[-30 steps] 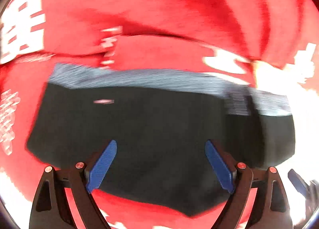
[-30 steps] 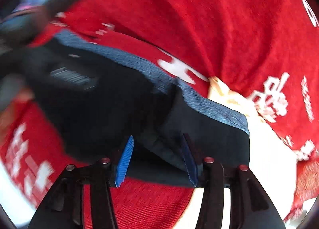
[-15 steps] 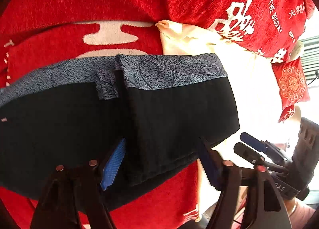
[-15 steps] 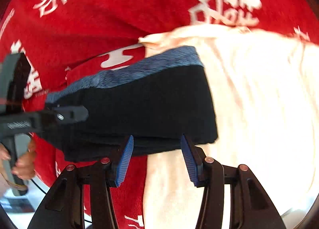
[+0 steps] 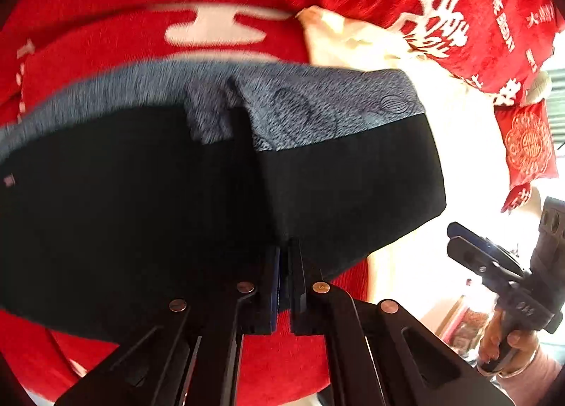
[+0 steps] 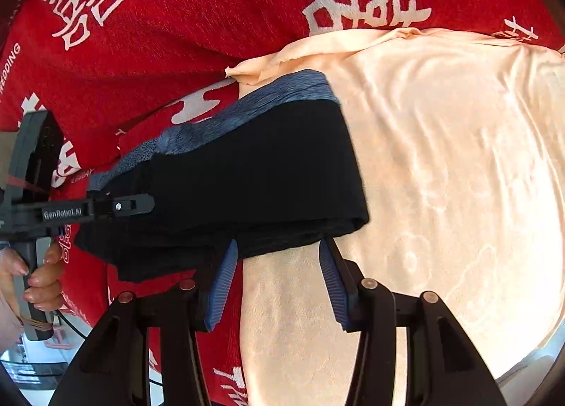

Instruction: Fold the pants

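Observation:
The black pants (image 5: 148,201) with a blue-grey patterned waistband (image 5: 317,109) lie folded into a thick stack on the red cover. My left gripper (image 5: 284,250) is shut on the near edge of the pants. In the right wrist view the folded pants (image 6: 254,176) lie partly on the red cover and partly on the peach towel. My right gripper (image 6: 279,250) is open, its blue pads either side of the stack's near right edge. The left gripper (image 6: 141,203) shows there at the pants' left side. The right gripper (image 5: 459,240) shows at the lower right of the left wrist view.
A red cover with white characters (image 6: 197,10) spreads over the surface. A peach towel (image 6: 441,159) lies on its right half. A small red cushion (image 5: 529,144) sits at the far right. The surface's edge runs along the lower right (image 6: 529,360).
My left gripper has closed on the near edge of the pants; it was open half a second ago. The right gripper stays open and has come closer to the stack's right end.

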### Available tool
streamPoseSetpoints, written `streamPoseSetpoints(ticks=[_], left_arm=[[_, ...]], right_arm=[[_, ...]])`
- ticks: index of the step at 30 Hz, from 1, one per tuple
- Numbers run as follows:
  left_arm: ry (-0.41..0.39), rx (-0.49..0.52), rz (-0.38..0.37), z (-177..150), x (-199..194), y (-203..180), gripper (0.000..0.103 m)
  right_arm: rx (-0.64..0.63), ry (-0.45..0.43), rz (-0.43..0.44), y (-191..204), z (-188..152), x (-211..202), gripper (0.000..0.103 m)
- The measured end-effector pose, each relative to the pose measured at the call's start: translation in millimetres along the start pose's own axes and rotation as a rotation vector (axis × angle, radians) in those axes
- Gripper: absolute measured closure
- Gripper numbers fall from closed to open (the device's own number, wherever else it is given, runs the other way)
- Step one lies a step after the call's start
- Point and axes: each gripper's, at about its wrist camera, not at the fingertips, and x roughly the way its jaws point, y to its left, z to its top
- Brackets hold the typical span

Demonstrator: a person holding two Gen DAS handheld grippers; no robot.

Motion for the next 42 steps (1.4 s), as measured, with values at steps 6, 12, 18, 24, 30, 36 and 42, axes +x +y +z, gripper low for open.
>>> streamPoseSetpoints(ticks=[6, 12, 18, 24, 30, 36, 42], left_arm=[[-0.024, 0.019, 0.011, 1.5, 1.0, -1.3, 0.098], [-0.028, 0.008, 0.003, 1.4, -3.0, 2.9, 0.098], [-0.053, 0.032, 0.022, -2.8, -17.6, 4.9, 0.098], [-0.049, -0.001, 0.091, -7.6, -5.9, 23.3, 0.091], [-0.117, 0.025, 0.211, -13.7, -26.1, 17.0, 0.047], [-0.191, 0.047, 0.241, 3.0, -48.8, -1.0, 0.047], [-0.212, 0.095, 0.211, 38.7, -24.4, -34.6, 0.047]], right_arm=[[0.081, 0.052, 0.196, -6.8, 7.8, 12.9, 0.05], [0.297, 0.113, 0.383, -5.8, 8.2, 56.4, 0.05], [0.5, 0.117, 0.431, -12.3, 3.6, 82.6, 0.095], [0.392, 0.136, 0.444, 18.7, 7.0, 76.4, 0.095], [0.344, 0.192, 0.377, 31.6, 3.0, 100.5, 0.092], [0.087, 0.167, 0.403, 32.7, 34.1, 42.1, 0.056], [0.215, 0.012, 0.319, -55.9, 106.5, 38.3, 0.054]])
